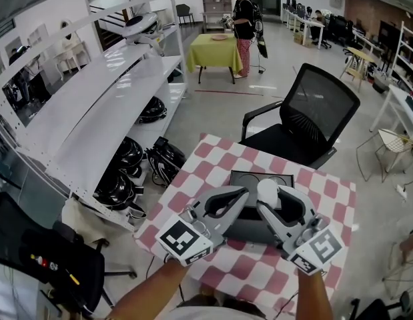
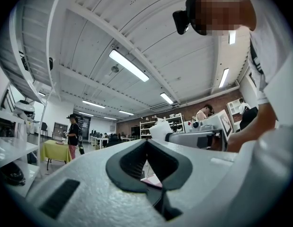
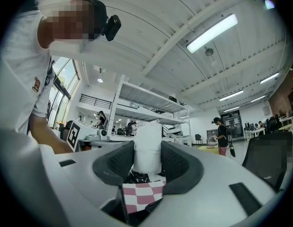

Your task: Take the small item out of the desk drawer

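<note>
- Drawer (image 1: 241,177) is sitting mostly hidden under both grippers; inside not showing.
- R gripper (image 1: 271,195) is clamping white item (image 3: 147,150).
- L gripper (image 1: 245,193) is holding nothing, jaws touching.

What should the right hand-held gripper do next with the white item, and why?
Probably carry the white item sideways, clear of the drawer, and lower it onto the checked table. The right hand-held gripper has it clamped between its jaws over the open drawer, so only placing seems left.
</note>
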Demonstrator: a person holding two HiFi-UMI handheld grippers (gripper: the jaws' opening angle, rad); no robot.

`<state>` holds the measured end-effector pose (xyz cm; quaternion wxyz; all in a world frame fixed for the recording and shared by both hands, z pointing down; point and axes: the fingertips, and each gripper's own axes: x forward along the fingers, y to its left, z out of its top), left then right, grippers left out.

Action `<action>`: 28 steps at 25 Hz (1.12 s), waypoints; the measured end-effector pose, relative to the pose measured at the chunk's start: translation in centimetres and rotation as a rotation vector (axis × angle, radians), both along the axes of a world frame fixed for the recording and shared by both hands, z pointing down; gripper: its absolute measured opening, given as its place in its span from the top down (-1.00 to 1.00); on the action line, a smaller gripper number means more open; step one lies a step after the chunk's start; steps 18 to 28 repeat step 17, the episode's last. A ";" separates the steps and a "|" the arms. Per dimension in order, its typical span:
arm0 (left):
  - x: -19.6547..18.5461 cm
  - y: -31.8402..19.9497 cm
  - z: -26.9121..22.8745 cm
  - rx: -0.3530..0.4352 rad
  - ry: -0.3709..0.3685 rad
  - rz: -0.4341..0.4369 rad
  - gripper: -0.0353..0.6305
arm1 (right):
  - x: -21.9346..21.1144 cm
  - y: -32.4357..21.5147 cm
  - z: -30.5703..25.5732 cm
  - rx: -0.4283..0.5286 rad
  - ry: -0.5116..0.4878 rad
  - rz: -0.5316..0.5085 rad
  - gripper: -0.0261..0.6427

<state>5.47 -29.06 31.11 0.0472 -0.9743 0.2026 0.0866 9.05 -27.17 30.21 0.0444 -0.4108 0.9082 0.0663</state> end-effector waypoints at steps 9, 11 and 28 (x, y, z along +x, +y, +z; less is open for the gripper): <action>-0.1 -0.3 0.3 -0.022 -0.007 -0.006 0.86 | 0.0 -0.4 0.1 -0.005 0.000 -0.009 0.45; -0.1 -0.3 0.2 -0.016 -0.001 -0.005 0.86 | -0.1 -0.4 0.1 -0.006 0.000 -0.009 0.45; 0.3 0.0 0.3 -0.009 0.001 -0.002 0.86 | 0.3 -0.1 -0.1 -0.006 0.001 -0.009 0.45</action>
